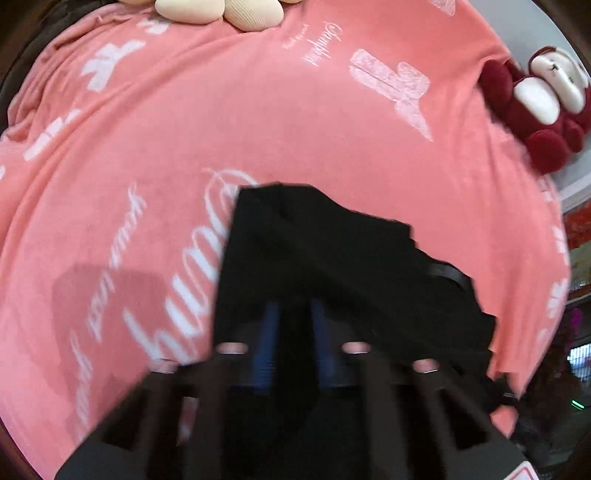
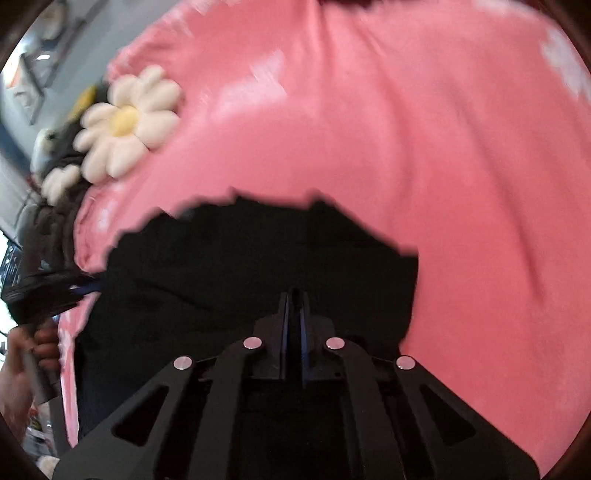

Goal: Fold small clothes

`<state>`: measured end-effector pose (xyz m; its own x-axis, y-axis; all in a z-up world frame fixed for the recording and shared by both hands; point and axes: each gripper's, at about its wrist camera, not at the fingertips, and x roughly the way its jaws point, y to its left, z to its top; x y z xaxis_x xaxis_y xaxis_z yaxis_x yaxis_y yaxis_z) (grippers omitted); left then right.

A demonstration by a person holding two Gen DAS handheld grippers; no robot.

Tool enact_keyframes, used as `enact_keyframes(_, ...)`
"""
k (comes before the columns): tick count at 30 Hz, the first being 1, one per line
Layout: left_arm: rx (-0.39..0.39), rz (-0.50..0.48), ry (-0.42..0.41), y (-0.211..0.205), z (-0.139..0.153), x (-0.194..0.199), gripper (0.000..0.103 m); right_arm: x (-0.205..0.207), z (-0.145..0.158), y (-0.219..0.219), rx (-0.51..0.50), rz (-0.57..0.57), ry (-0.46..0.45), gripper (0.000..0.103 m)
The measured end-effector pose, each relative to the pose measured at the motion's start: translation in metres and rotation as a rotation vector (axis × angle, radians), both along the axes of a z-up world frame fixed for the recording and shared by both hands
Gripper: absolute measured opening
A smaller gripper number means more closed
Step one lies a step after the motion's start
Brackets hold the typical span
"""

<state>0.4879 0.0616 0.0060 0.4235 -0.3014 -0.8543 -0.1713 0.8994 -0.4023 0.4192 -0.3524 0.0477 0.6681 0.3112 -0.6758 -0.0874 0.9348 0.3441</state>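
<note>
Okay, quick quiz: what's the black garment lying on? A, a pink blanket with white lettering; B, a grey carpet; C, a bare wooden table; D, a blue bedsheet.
A: the black garment is surrounded by the pink blanket, whose white lettering shows in the left wrist view.

ahead of my left gripper (image 1: 291, 314) the pink blanket (image 1: 258, 122) is lying open. a cream flower cushion (image 1: 221, 14) is sitting at its far edge and a red plush toy (image 1: 535, 110) is crowding the right edge. the black garment (image 1: 332, 258) is draping over my fingers, blocking the near view.
</note>
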Motion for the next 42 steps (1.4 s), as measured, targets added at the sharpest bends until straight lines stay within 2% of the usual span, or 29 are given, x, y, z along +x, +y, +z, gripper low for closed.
enact_keyframes(1, 0.035, 0.009, -0.026, 0.002, 0.004, 0.003, 0.0, -0.014, 0.02, -0.007, 0.043, -0.002, -0.099, 0.003)
enact_keyframes(2, 0.08, 0.029, -0.045, 0.007, 0.007, 0.004, 0.0, -0.023, 0.027, -0.012, 0.051, -0.009, -0.136, 0.003)
enact_keyframes(3, 0.112, 0.048, -0.052, 0.012, 0.009, 0.006, 0.0, -0.031, 0.026, -0.017, 0.015, -0.015, -0.142, 0.004)
enact_keyframes(4, 0.138, 0.068, -0.054, 0.018, 0.009, 0.007, 0.0, -0.034, 0.018, -0.018, -0.041, -0.016, -0.118, 0.005)
enact_keyframes(5, 0.164, 0.095, -0.045, 0.027, 0.008, 0.007, 0.0, -0.036, -0.002, -0.021, -0.135, -0.023, -0.048, 0.007)
enact_keyframes(6, 0.162, 0.106, -0.036, 0.032, 0.007, 0.006, 0.0, -0.038, -0.022, -0.025, -0.196, -0.041, 0.022, 0.007)
enact_keyframes(8, 0.115, 0.114, -0.031, 0.043, 0.007, -0.001, 0.0, -0.045, -0.054, -0.038, -0.229, -0.071, 0.149, 0.007)
enact_keyframes(10, 0.083, 0.088, -0.044, 0.045, 0.015, -0.013, 0.002, -0.055, -0.056, -0.05, -0.175, -0.107, 0.154, 0.009)
enact_keyframes(12, 0.089, 0.025, -0.056, 0.039, 0.022, -0.027, 0.021, -0.061, -0.044, -0.06, -0.055, -0.133, 0.117, 0.016)
enact_keyframes(13, 0.105, -0.008, -0.06, 0.032, 0.024, -0.035, 0.026, -0.059, -0.039, -0.062, -0.024, -0.138, 0.108, 0.032)
enact_keyframes(14, 0.114, -0.03, -0.064, 0.027, 0.024, -0.043, 0.033, -0.053, -0.032, -0.064, 0.016, -0.147, 0.095, 0.043)
enact_keyframes(15, 0.111, -0.065, -0.076, 0.017, 0.026, -0.054, 0.035, -0.048, -0.029, -0.062, 0.04, -0.145, 0.093, 0.043)
enact_keyframes(17, 0.089, -0.108, -0.077, 0.002, 0.027, -0.071, 0.04, -0.028, -0.025, -0.059, 0.098, -0.122, 0.117, 0.043)
enact_keyframes(18, 0.074, -0.126, -0.082, -0.002, 0.026, -0.078, 0.048, -0.021, -0.025, -0.052, 0.085, -0.106, 0.126, 0.043)
enact_keyframes(19, 0.068, -0.153, -0.087, -0.011, 0.026, -0.086, 0.052, -0.017, -0.025, -0.045, 0.059, -0.091, 0.135, 0.043)
enact_keyframes(22, 0.078, -0.223, -0.103, -0.031, 0.019, -0.097, 0.054, -0.003, -0.04, -0.025, -0.01, -0.034, 0.192, 0.042)
enact_keyframes(23, 0.072, -0.241, -0.101, -0.035, 0.013, -0.099, 0.054, -0.004, -0.044, -0.02, -0.018, -0.012, 0.191, 0.029)
enact_keyframes(24, 0.066, -0.246, -0.092, -0.036, 0.009, -0.1, 0.051, -0.01, -0.04, -0.018, -0.021, 0.003, 0.173, 0.02)
enact_keyframes(25, 0.068, -0.248, -0.086, -0.036, 0.006, -0.103, 0.047, -0.023, -0.031, -0.016, -0.018, 0.029, 0.124, 0.006)
enact_keyframes(26, 0.072, -0.26, -0.092, -0.034, 0.007, -0.107, 0.04, -0.036, -0.023, -0.018, -0.015, 0.053, 0.084, 0.006)
enact_keyframes(28, 0.067, -0.304, -0.083, -0.028, 0.008, -0.116, 0.036, -0.065, -0.012, -0.017, -0.075, 0.099, 0.022, 0.006)
enact_keyframes(30, 0.086, -0.339, -0.062, -0.019, 0.004, -0.129, 0.035, -0.095, -0.028, -0.024, -0.227, 0.108, 0.079, 0.007)
enact_keyframes(32, 0.122, -0.368, -0.07, -0.014, 0.003, -0.143, 0.036, -0.109, -0.051, -0.037, -0.299, 0.079, 0.177, 0.007)
enact_keyframes(34, 0.145, -0.373, -0.07, -0.014, 0.006, -0.152, 0.038, -0.117, -0.062, -0.05, -0.307, 0.026, 0.234, 0.008)
enact_keyframes(36, 0.128, -0.351, -0.062, -0.013, 0.007, -0.156, 0.04, -0.118, -0.05, -0.063, -0.199, -0.028, 0.207, 0.011)
enact_keyframes(37, 0.109, -0.337, -0.057, -0.012, 0.008, -0.156, 0.042, -0.114, -0.044, -0.064, -0.167, -0.041, 0.194, 0.015)
enact_keyframes(39, 0.065, -0.296, -0.051, -0.01, 0.01, -0.156, 0.044, -0.097, -0.03, -0.065, -0.1, -0.073, 0.174, 0.046)
enact_keyframes(40, 0.052, -0.274, -0.052, -0.009, 0.012, -0.155, 0.044, -0.087, -0.026, -0.064, -0.078, -0.088, 0.165, 0.066)
enact_keyframes(42, 0.04, -0.237, -0.059, -0.008, 0.014, -0.154, 0.048, -0.057, -0.021, -0.062, -0.034, -0.095, 0.152, 0.065)
